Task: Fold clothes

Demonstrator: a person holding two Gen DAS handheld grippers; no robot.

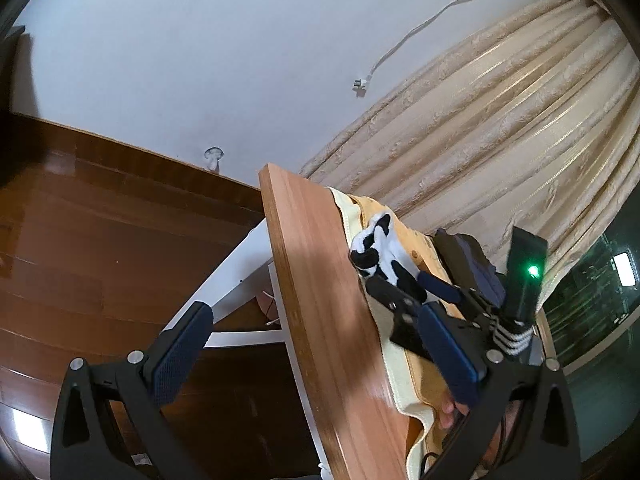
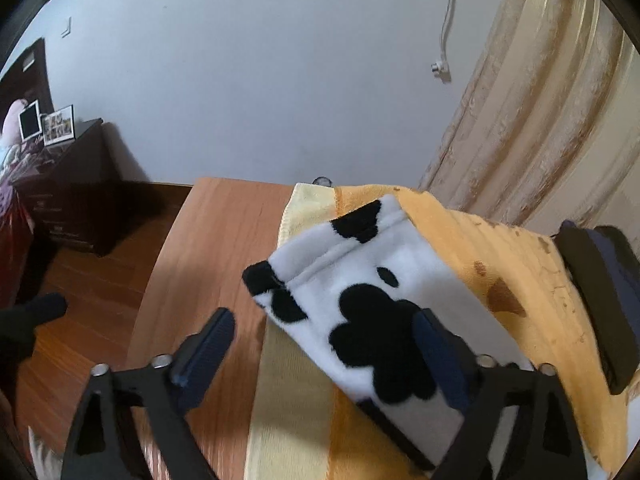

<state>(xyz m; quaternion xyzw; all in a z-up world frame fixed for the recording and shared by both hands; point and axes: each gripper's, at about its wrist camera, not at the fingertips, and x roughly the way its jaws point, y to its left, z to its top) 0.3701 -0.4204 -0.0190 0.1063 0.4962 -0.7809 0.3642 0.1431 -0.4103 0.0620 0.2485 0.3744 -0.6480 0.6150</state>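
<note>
A white fleece garment with black blotches (image 2: 360, 280) lies partly folded on a yellow and orange towel (image 2: 480, 248) on the wooden table (image 2: 216, 240). My right gripper (image 2: 324, 348) is open just above its near end. The right pad is at the cloth's edge and the left fingertip (image 2: 212, 336) hangs over bare wood. In the left wrist view the same garment (image 1: 380, 244) is seen from the side, with the right gripper (image 1: 408, 286) at it. My left gripper (image 1: 316, 352) is wide open and holds nothing, straddling the table's edge (image 1: 320, 280).
A stack of dark folded clothes (image 2: 600, 300) sits on the towel's right side. Beyond the table are a beige curtain (image 2: 540, 120), a white cable with a plug (image 2: 440, 68) on the wall, a dark cabinet (image 2: 80, 184) and a wooden floor (image 1: 100, 220).
</note>
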